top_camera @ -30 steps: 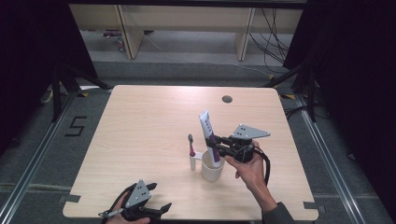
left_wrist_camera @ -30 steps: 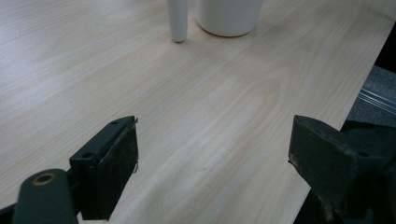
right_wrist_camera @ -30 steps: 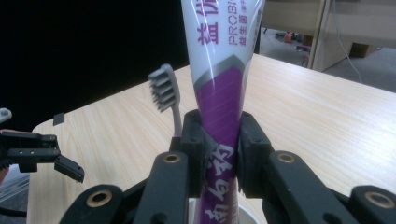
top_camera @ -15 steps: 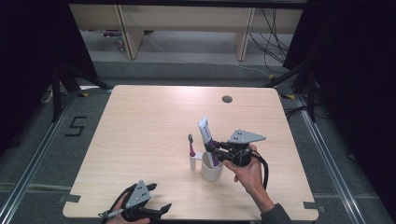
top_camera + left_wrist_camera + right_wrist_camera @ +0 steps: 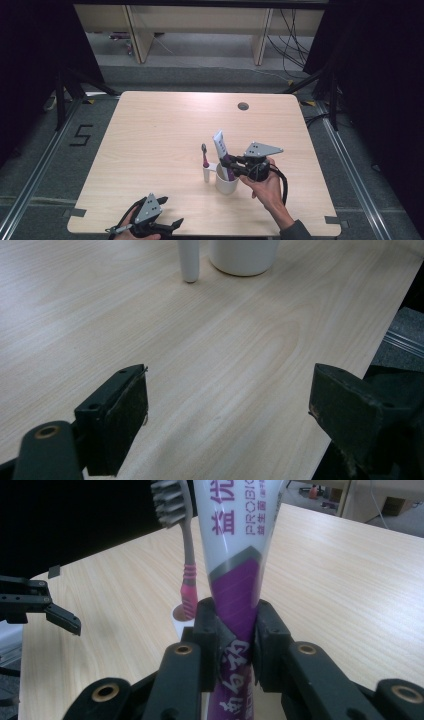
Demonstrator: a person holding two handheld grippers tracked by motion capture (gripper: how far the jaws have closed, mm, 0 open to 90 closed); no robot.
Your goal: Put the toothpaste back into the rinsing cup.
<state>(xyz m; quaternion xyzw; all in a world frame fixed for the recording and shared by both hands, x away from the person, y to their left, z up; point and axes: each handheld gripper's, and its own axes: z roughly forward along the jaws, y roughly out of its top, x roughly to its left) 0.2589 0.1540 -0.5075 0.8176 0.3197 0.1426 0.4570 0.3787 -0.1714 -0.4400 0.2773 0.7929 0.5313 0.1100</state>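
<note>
A: Right gripper [image 5: 231, 165] was clamped tight on the toothpaste tube [image 5: 221, 152], jaws pinching the purple lower half!

B: And where was that tube sitting?

A: Upright, its bottom end down inside the white cup [image 5: 226, 180], white top leaning a touch to the left. The cup stood on the near-middle of the surface [image 5: 165, 130].

B: I saw a toothbrush [image 5: 204, 155] too.

A: Yes, standing just left of the cup in a small white holder [image 5: 206, 172], pink grip, bristles up. In the right gripper view it rose right beside the tube [image 5: 235, 580], toothbrush [image 5: 182, 545] behind it.

B: What about the other hand?

A: Left gripper [image 5: 157, 227] hung at the near edge, left of the cup and well apart from it, jaws spread wide with nothing between them. Its own view looked across bare wood toward the cup base [image 5: 243, 257] and the holder [image 5: 189, 262].
</note>
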